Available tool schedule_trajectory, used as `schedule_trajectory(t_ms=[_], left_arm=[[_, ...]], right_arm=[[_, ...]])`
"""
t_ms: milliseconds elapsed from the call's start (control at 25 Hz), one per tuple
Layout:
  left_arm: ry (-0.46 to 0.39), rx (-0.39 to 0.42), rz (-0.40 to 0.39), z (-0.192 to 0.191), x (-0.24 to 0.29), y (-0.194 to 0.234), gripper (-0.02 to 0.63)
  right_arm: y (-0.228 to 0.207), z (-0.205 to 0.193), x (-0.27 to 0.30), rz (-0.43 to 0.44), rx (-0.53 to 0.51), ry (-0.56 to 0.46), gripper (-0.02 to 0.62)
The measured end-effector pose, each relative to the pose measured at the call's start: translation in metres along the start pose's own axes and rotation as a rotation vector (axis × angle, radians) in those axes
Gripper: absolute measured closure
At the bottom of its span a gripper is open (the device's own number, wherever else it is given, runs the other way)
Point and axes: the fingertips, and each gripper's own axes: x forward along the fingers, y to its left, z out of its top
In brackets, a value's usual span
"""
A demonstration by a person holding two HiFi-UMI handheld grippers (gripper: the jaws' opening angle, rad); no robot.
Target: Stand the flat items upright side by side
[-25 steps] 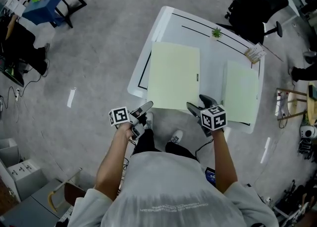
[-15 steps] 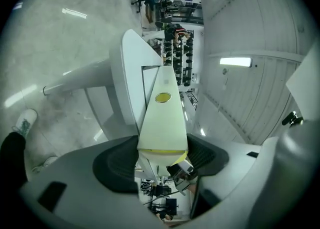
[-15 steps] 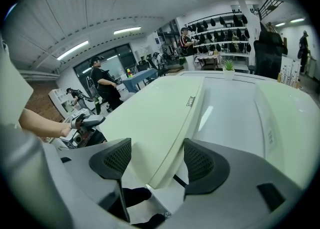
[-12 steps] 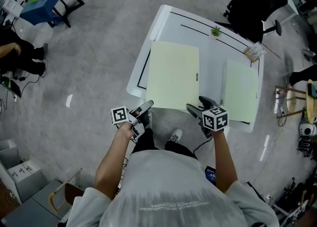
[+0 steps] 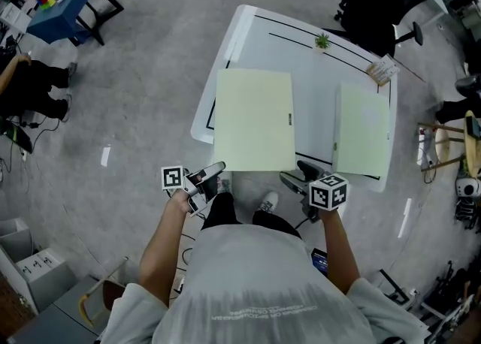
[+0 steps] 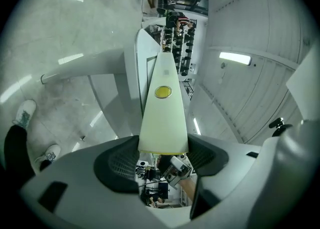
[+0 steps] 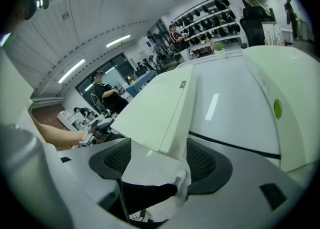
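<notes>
Folder (image 5: 254, 119) pinched in just-closing left tool (image 5: 213, 173) (spine hole (image 6: 163, 92) unseen overhead), right tool (image 5: 293, 171) wide

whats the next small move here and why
Probably close the right gripper on the larger folder's corner: it sits between those open jaws, and the left gripper's jaws have just been closing on its other corner. Then both can tip it upright.
</notes>
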Motion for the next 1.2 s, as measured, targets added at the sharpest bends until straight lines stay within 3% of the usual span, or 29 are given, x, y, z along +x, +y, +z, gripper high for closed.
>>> schedule_trajectory(t_ms=[320, 680, 840, 1200], left_arm=[[0.060, 0.003, 0.009, -0.005, -0.025, -0.012, 0.304], [0.141, 0.054, 0.027, 0.000, -0.037, -0.021, 0.310], [0.174, 0.061, 0.021, 0.003, -0.038, -0.022, 0.310], [0.216, 0.067, 0.042, 0.016, -0.037, -0.021, 0.308]], right_arm=[[0.023, -0.010, 0.003, 0.159, 0.169, -0.041, 0.250], [0.024, -0.024, 0.028, 0.354, 0.502, -0.090, 0.233], [0.029, -0.018, 0.053, 0.414, 0.577, -0.110, 0.230], [0.043, 0.013, 0.058, 0.530, 0.634, -0.164, 0.238]])
